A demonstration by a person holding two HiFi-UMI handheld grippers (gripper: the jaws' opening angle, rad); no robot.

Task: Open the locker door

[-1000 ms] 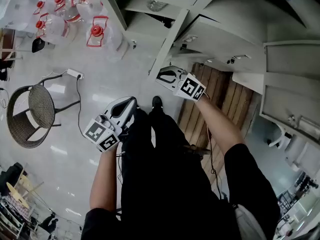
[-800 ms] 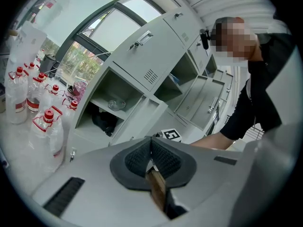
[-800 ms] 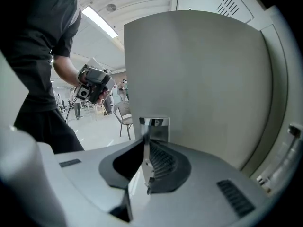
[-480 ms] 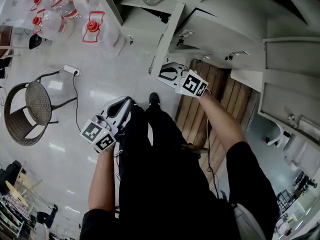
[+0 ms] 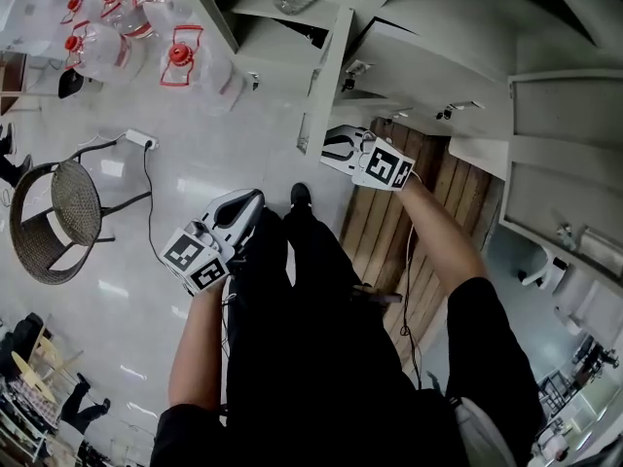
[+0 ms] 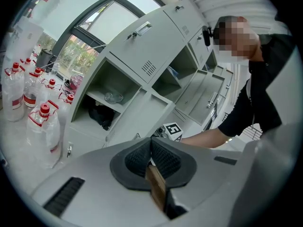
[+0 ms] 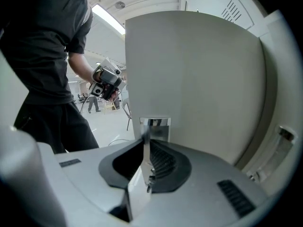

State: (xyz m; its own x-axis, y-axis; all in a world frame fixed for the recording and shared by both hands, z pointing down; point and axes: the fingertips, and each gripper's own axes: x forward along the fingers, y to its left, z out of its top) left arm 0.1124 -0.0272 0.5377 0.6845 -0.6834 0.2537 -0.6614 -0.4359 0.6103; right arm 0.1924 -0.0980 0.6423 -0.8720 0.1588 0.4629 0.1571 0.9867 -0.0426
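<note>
The grey locker door (image 5: 321, 81) stands partly swung out from the locker bank, edge-on in the head view. It fills the right gripper view (image 7: 199, 79), with a chrome handle (image 7: 155, 124) at its lower edge. My right gripper (image 5: 334, 147) is at the door's lower end, shut on that handle (image 7: 147, 145); a thin metal tab runs down between its pads. My left gripper (image 5: 248, 202) hangs by the person's left leg, away from the lockers, shut with nothing between its pads (image 6: 151, 148).
Several large water bottles (image 5: 146, 42) with red caps stand on the floor at the left of the lockers. A wicker chair (image 5: 58, 222) and a power strip (image 5: 144, 144) are further left. Wooden planks (image 5: 419, 222) lie below other open locker doors (image 5: 438, 76).
My right gripper has shifted a little to the right with the door's lower end, and the door has swung slightly. The left gripper has barely moved.
</note>
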